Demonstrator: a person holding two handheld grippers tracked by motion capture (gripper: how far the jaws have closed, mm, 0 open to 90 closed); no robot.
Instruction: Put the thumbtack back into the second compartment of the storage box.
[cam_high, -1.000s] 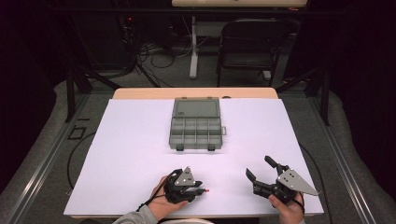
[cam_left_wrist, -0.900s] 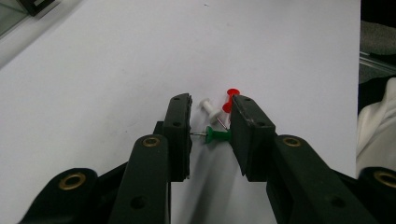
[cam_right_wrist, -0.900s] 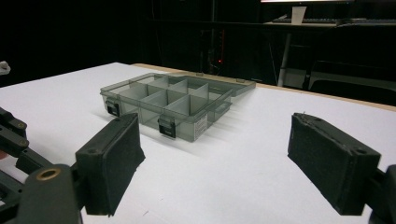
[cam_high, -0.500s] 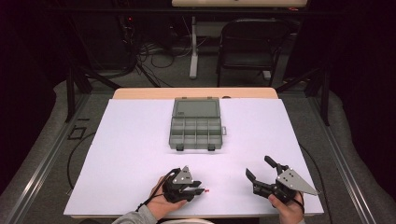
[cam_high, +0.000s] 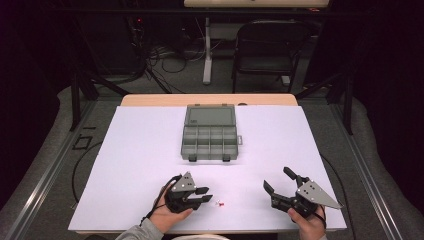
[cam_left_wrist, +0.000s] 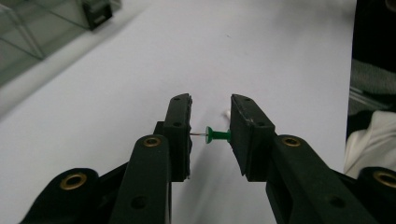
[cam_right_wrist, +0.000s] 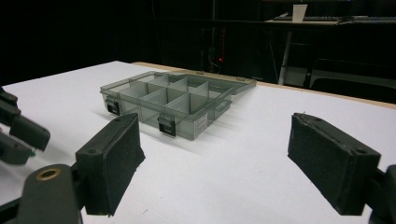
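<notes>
**Pin in the jaws, box waiting**

Right now, big picture first: white table (cam_high: 150, 150) w/ a grey compartment box (cam_high: 210, 135) at centre, lid flipped open toward the far edge, dividers showing, every cell looks empty as far as I can tell. Its front carries 2 dark latches, and a small white label sits on the side wall in the right gripper view, print too tiny to read. No other writing legible.

Down to the tools. Right gripper (cam_right_wrist: 215, 158) sits near the table's front edge, jaws spread wide, nothing between them. Left gripper (cam_left_wrist: 211, 135) is the busy 1: jaws nearly closed, clamped on a green pushpin (cam_left_wrist: 218, 135), head against 1 pad, metal tip against the other, pin lying crosswise, held just above the sheet.

Smallest bits: a red and a white speck (cam_high: 220, 203) on the table just off the left gripper's tips, likely more pins.

Progress call: pick-up looks done; carry to the box and drop-off not yet made, so early days.
</notes>
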